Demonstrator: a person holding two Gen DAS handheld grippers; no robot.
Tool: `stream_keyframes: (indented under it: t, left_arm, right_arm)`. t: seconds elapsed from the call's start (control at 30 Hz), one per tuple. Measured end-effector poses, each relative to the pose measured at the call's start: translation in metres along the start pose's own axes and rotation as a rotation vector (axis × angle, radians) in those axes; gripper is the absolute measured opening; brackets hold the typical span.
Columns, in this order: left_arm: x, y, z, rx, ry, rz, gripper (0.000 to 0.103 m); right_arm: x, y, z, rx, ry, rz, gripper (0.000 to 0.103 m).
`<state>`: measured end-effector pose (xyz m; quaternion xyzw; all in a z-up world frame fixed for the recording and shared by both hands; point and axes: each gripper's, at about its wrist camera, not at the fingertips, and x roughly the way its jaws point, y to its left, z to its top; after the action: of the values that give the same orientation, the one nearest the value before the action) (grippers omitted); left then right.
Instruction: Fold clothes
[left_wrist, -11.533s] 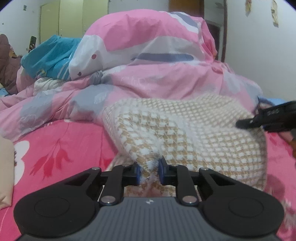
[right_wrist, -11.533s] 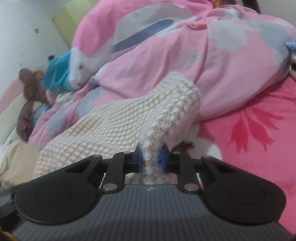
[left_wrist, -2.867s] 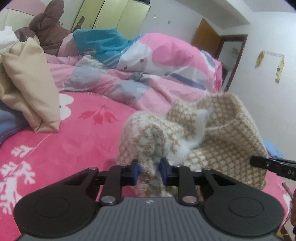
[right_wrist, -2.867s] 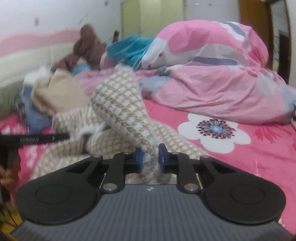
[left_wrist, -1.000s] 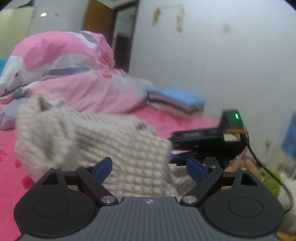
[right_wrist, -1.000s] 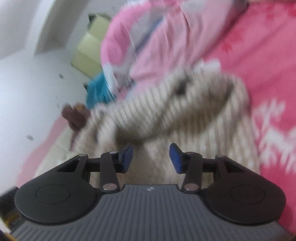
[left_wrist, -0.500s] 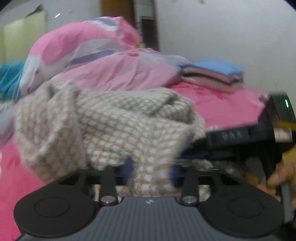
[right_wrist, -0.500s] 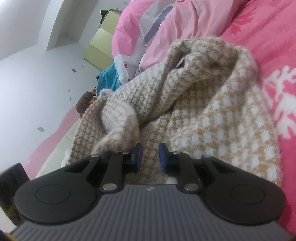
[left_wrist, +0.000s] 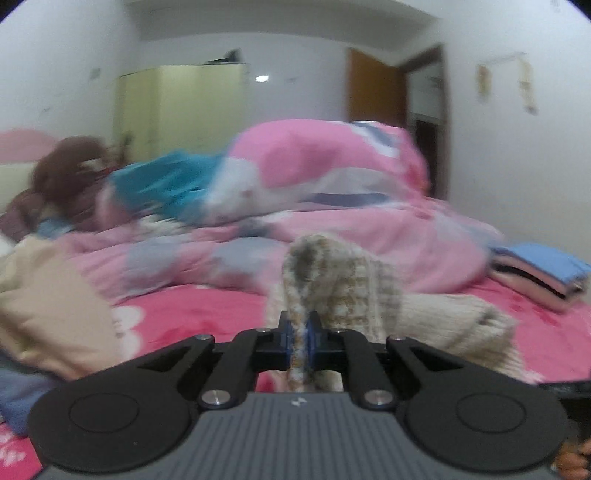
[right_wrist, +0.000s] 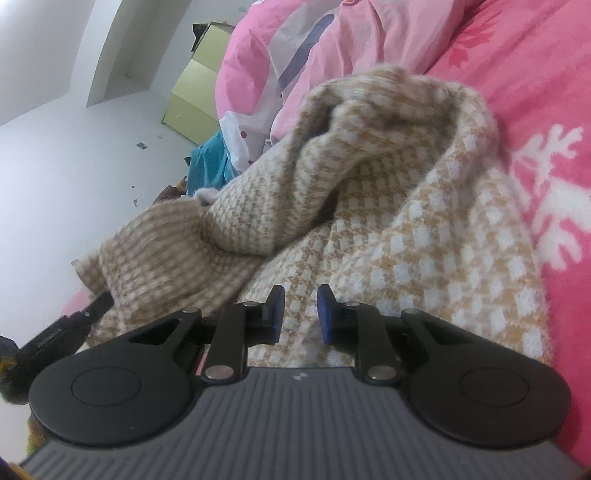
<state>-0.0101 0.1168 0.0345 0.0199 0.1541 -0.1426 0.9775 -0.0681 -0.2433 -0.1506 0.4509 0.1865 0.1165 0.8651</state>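
A tan-and-white checked knit sweater (left_wrist: 369, 295) lies bunched on the pink bedsheet (left_wrist: 207, 314). My left gripper (left_wrist: 300, 341) is shut on a raised fold of it, which stands up between the blue pads. In the right wrist view the sweater (right_wrist: 424, 240) fills the middle, crumpled, with one part rolled over toward the left. My right gripper (right_wrist: 300, 314) is pressed onto its flat lower part, its jaws closed to a narrow gap filled with knit. The left gripper's black body (right_wrist: 66, 332) shows at the sweater's left edge.
A heaped pink duvet (left_wrist: 351, 192) lies behind the sweater. A folded stack of clothes (left_wrist: 543, 273) sits at the right, and a beige garment (left_wrist: 48, 317) over a blue one (left_wrist: 14, 398) at the left. A brown plush toy (left_wrist: 66, 173) and a wardrobe (left_wrist: 177, 107) are at the back.
Both grippers were open a second ago and have closed on the sweater. The left one has swung left and lifted a fold; the right one has stayed low on the sweater.
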Motion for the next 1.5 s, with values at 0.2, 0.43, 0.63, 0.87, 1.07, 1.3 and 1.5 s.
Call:
stream_keyframes:
  t: [0.2,0.43,0.63,0.87,1.07,1.3,1.5]
  left_arm:
    - [0.007,0.057,0.017,-0.018,-0.05,0.186,0.009]
    - [0.011,0.104,0.038,0.077,-0.133,0.386,0.009]
    - [0.017,0.154,0.058,0.087,-0.182,0.591,0.001]
    - [0.002,0.214,0.077,-0.038,-0.134,0.697,0.001]
    - [0.007,0.164,0.038,-0.028,0.026,0.271,0.045]
    - [0.039,0.009,-0.019,0.428,0.068,-0.112,0.069]
    - [0.085,-0.052,-0.067,0.744,0.166,-0.073,0.065]
  right_arm:
    - [0.0,-0.003,0.001,0.011,0.0,0.0,0.017]
    - [-0.001,-0.007,0.004,0.02,0.005,0.003,0.017]
    - [0.0,-0.007,0.005,0.022,0.009,0.002,0.017]
    - [-0.002,-0.008,0.006,0.025,0.01,0.002,0.017]
    - [-0.001,-0.008,0.006,0.027,0.011,0.002,0.017]
    - [-0.001,-0.007,0.005,0.028,0.012,0.002,0.017]
    - [0.0,-0.007,0.004,0.03,0.012,0.006,0.019]
